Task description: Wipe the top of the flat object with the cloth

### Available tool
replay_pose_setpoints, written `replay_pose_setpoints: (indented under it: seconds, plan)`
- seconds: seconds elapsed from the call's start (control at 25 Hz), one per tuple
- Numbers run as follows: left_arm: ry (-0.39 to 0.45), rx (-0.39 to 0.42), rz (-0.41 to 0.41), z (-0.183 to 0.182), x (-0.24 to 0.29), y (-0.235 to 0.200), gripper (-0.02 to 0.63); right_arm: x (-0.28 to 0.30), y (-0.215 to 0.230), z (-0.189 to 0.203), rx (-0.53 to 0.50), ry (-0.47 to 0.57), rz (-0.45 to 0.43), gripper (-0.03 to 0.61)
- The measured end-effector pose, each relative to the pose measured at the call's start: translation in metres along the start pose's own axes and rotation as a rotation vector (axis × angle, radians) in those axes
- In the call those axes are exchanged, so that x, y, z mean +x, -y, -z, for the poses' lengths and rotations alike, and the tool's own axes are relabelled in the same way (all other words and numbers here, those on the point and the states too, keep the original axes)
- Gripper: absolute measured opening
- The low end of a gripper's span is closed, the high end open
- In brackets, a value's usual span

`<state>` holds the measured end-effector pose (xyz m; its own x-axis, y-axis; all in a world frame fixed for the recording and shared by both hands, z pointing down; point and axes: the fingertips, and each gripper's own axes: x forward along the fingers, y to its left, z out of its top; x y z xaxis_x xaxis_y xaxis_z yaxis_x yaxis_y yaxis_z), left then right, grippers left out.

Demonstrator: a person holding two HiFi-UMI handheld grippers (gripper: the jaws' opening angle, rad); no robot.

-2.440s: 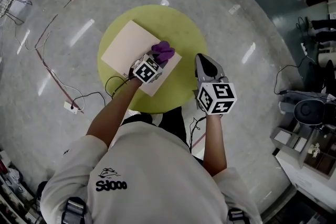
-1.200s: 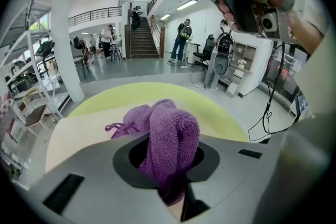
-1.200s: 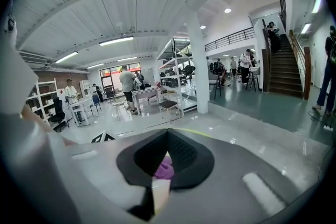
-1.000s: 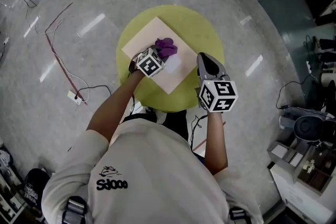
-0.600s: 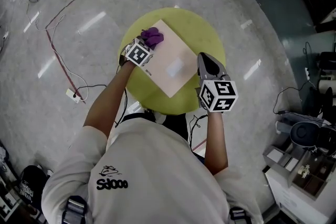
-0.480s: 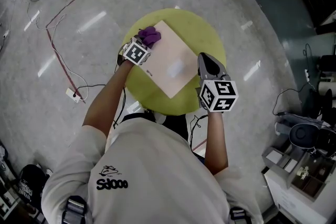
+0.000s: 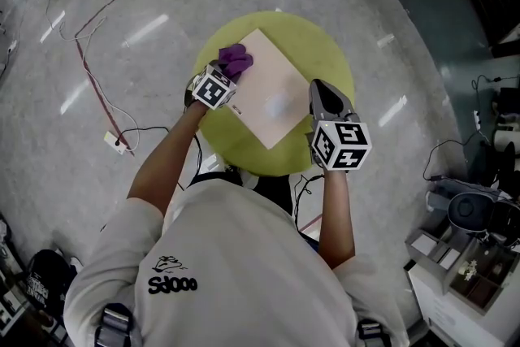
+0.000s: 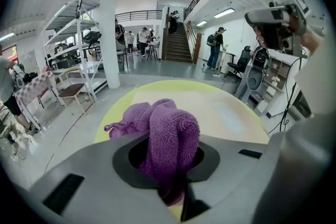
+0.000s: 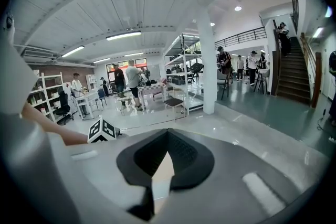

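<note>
Left gripper (image 7: 223,77): jaws clamped on the purple cloth (image 7: 236,58). In the left gripper view a thick fold of the cloth (image 8: 169,131) fills the gap between the jaws, and the rest bunches out ahead of them. The cloth sits at the left corner of the pale board (image 7: 276,85), close to the left edge of the round green desk (image 7: 325,45). From the left gripper view part of the bunch lies over bare green desk beside the board rather than on it. I cannot tell how hard it is pressed down. The board lies flat and turned on the diagonal, with one corner toward the far edge of the desk and one toward the near edge. It covers most of the middle of the desk. A lighter smudge (image 7: 280,103) shows on its surface toward the right side, possibly glare, and I cannot tell which. Right gripper (image 7: 322,93): jaws brought together at the tips with nothing between them. In the right gripper view only a thin sliver of the pale board (image 9: 163,173) shows through the slot behind the tips. This gripper sits at the right edge of the desk, with its nose over the right corner of the board. No view settles whether it touches the board. The two grippers are well apart, with the width of the board between them. The marker cube (image 9: 101,131) of the left gripper shows in the right gripper view at the left. Beyond the desk, a red cable (image 7: 89,53) runs across the grey floor.
</note>
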<state>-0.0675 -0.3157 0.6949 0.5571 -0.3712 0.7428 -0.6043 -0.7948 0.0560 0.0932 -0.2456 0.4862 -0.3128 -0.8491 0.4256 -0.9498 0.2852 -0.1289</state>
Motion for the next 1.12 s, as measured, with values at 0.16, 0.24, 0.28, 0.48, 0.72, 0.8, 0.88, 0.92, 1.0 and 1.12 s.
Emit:
replay_pose_setpoints:
  seconds: [0.16,0.24,0.28,0.48,0.72,0.8,0.88,0.92,1.0,1.12]
  plan:
    - [0.000,0.010,0.027,0.010,-0.004,0.019,0.066,-0.005,-0.003,0.004,0.004,0.005,0.003,0.009]
    - [-0.001,0.018,0.045,0.015,-0.004,0.032,0.066,-0.008,-0.004,0.007,0.006,0.005,0.003,0.009]
    - [-0.002,0.022,0.056,0.016,-0.004,0.039,0.066,-0.010,-0.004,0.008,0.007,0.005,0.004,0.010]
    - [0.001,0.038,0.129,0.019,-0.003,0.080,0.066,-0.023,-0.007,0.011,0.008,0.014,0.011,0.009]
    - [-0.005,0.082,0.241,0.020,0.001,0.141,0.066,-0.043,-0.002,0.018,0.014,0.022,0.035,0.009]
    - [-0.014,0.092,0.274,0.022,0.001,0.160,0.066,-0.051,0.000,0.021,0.016,0.022,0.043,0.009]
    - [-0.027,0.104,0.303,0.022,0.000,0.176,0.066,-0.057,0.002,0.024,0.019,0.022,0.049,0.009]
    - [-0.032,0.112,0.318,0.023,-0.001,0.184,0.066,-0.059,0.003,0.025,0.021,0.021,0.052,0.009]
    - [-0.036,0.136,0.350,0.026,-0.003,0.200,0.066,-0.063,0.004,0.029,0.027,0.019,0.055,0.009]
    - [-0.038,0.177,0.390,0.032,-0.004,0.224,0.066,-0.066,0.005,0.032,0.031,0.018,0.050,0.009]
